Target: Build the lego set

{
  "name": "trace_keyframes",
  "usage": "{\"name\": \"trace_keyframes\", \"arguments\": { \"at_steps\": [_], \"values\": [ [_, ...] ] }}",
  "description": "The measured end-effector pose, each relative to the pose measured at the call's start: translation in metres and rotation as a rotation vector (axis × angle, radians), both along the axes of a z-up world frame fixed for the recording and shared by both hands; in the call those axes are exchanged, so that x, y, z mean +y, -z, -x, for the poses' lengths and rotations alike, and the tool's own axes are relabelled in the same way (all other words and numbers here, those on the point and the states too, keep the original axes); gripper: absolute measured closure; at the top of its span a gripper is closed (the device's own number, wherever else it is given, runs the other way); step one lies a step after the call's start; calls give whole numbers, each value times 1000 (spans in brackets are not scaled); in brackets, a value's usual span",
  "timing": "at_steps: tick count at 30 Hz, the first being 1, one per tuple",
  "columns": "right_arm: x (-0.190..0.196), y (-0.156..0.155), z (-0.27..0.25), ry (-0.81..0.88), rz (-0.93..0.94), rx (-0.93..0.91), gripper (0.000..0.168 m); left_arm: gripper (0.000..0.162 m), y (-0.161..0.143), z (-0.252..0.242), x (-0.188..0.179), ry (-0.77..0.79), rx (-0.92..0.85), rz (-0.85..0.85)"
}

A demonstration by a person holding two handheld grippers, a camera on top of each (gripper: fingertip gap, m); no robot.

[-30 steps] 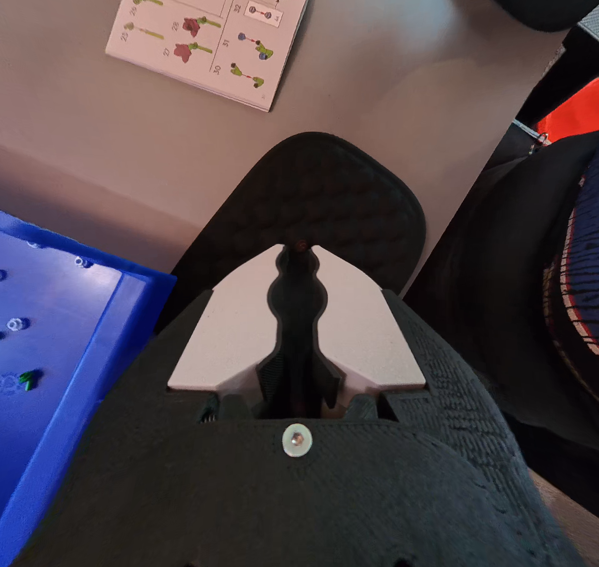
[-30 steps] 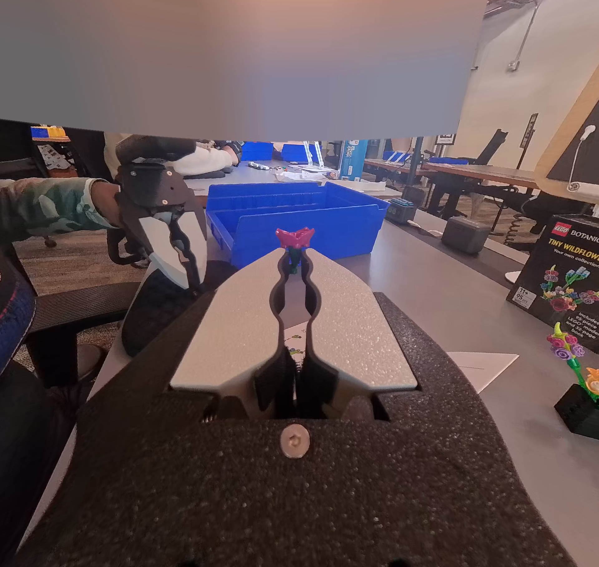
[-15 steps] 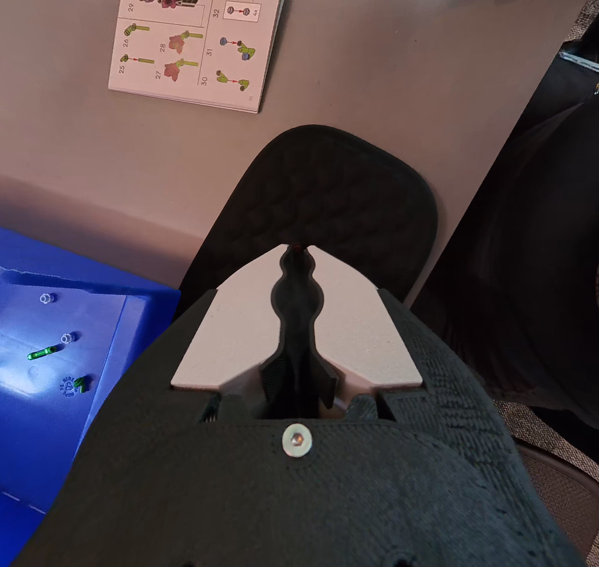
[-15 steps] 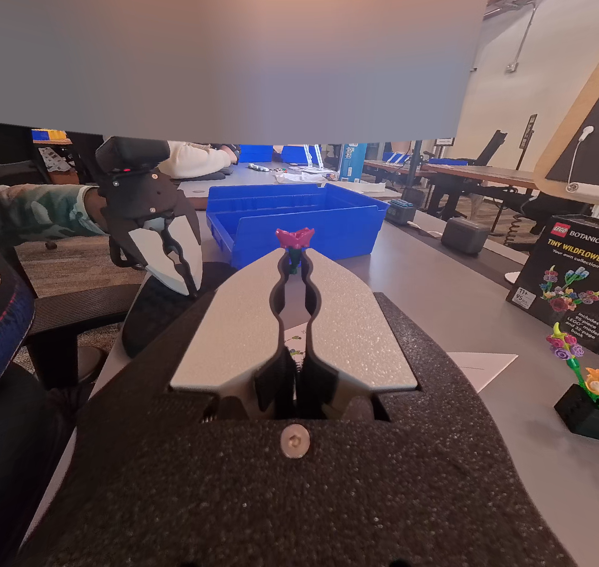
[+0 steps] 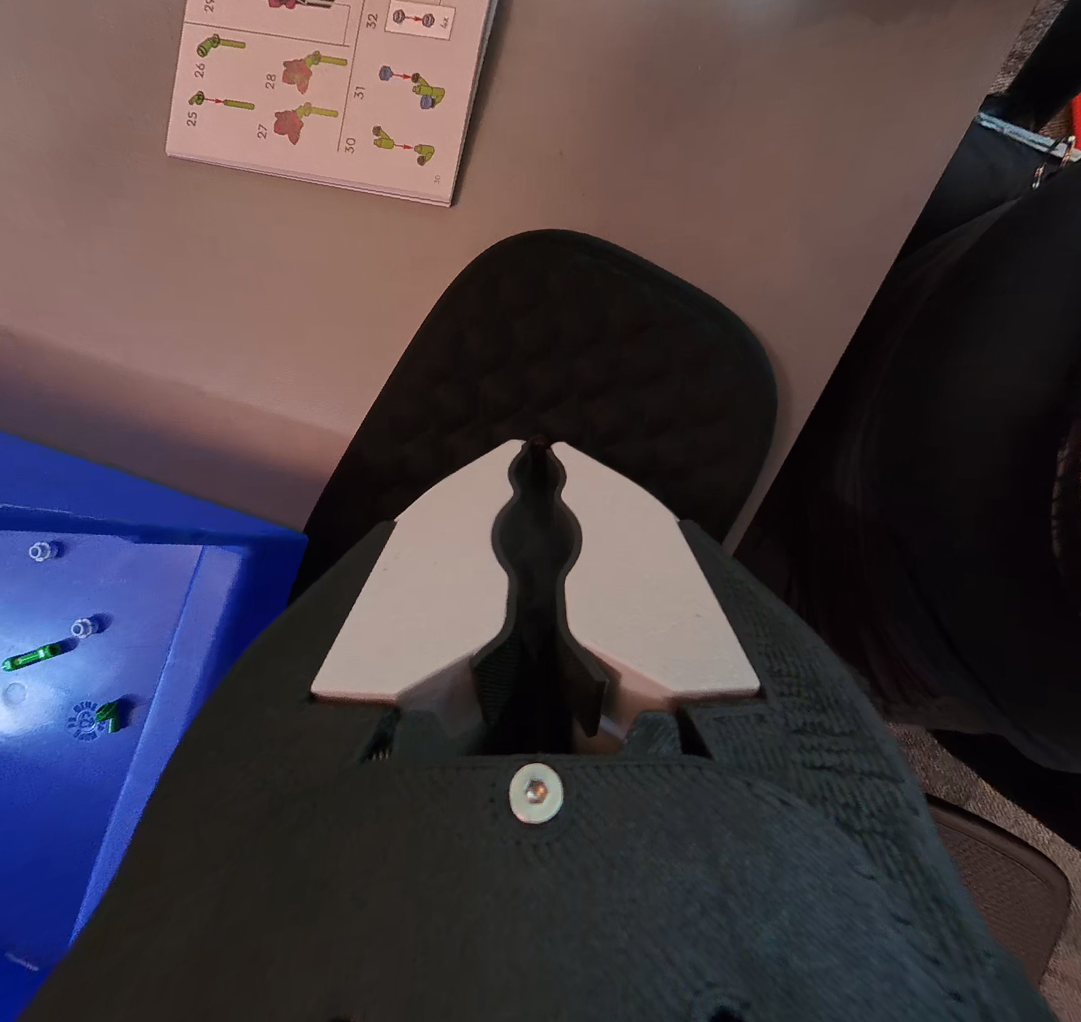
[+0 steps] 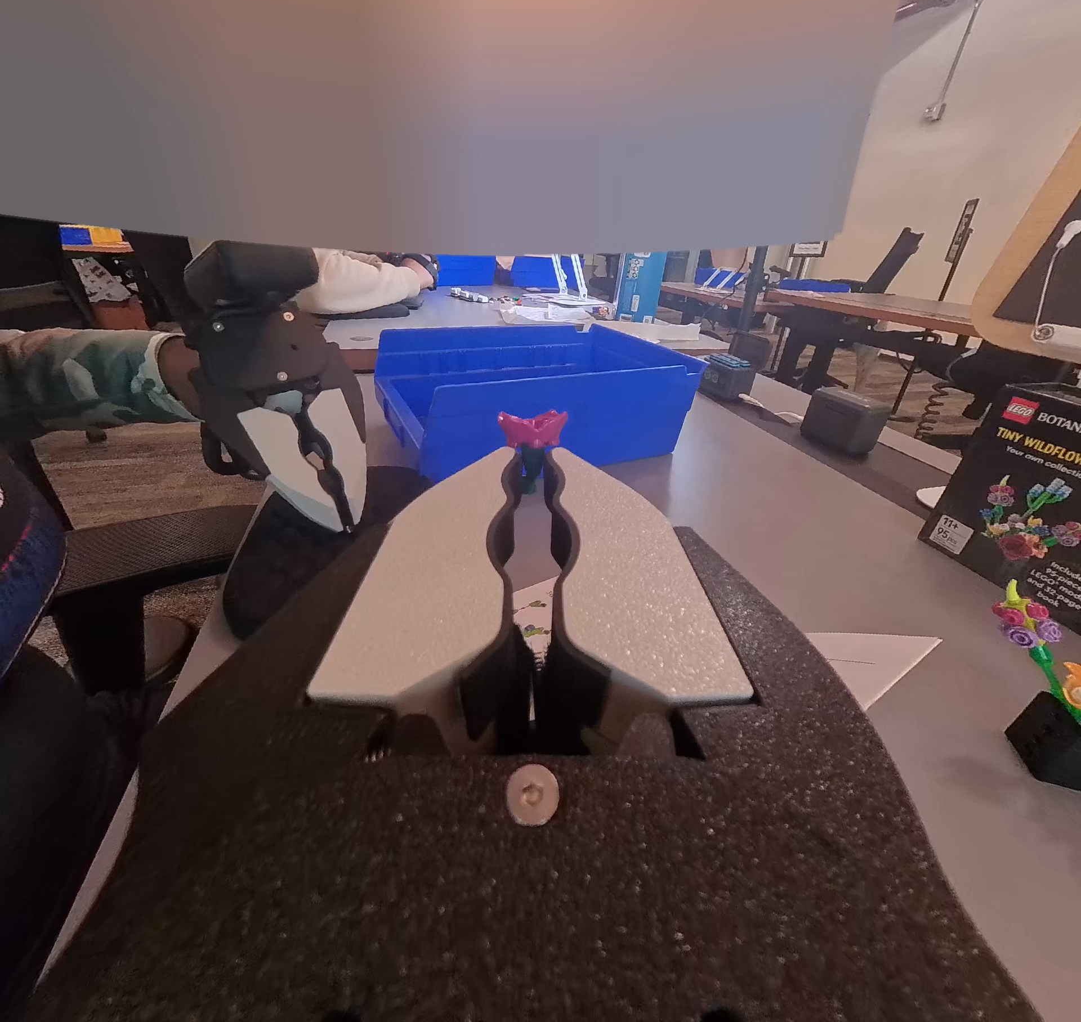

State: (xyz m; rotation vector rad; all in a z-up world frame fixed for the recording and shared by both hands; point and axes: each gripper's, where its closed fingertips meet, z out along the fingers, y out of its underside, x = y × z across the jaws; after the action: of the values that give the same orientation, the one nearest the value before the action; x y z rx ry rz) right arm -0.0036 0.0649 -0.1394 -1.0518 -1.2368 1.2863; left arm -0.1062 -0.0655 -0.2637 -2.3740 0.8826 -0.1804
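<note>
lego flower with magenta petals on a dark green stem is sitting upright at the tip of the right gripper, whose grey fingers are clamping the stem so the bloom is poking out above them, over the grey table. the left gripper is pointing down over a black padded chair armrest, its fingers drawn together on a tiny dark reddish piece that is barely showing at the tips. in the right wrist view that left gripper is hanging well to the side of the flower, near the table edge.

a blue plastic parts bin is lying beside the left gripper, holding a green bar, a small green leaf-like piece and a few clear studs. a paper instruction booklet is lying open farther along the table. a half-built bouquet in a black base and the black product box are standing off to the right.

as a judgement, the next move is probably joining the tiny piece to the flower. the risk is losing that piece: it is held by a sliver at the fingertips and is hovering off the table edge, so any slip or skewed push is likely to be sending it to the floor. pressing off-axis could also be twisting the stem out of the right fingers' hold.
</note>
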Motion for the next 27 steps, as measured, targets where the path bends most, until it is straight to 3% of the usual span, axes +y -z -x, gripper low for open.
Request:
{"name": "trace_keyframes", "arguments": {
  "at_steps": [4,7,12,20,27],
  "values": [
    [-5,6,3,-29,-15,-34,162,156,-16,-3,9,-35,-98,-80],
    [-15,18,9,-58,-76,-106,162,157,-45,-11,25,-68,-245,-219],
    [-24,42,18,-23,-319,-244,162,158,-91,-38,49,-47,-444,-440],
    [-42,62,28,74,-838,-354,162,158,-79,-64,62,24,-361,-441],
    [-51,67,30,57,-903,-364,162,158,-68,-69,64,14,-307,-385]
  ]
}}
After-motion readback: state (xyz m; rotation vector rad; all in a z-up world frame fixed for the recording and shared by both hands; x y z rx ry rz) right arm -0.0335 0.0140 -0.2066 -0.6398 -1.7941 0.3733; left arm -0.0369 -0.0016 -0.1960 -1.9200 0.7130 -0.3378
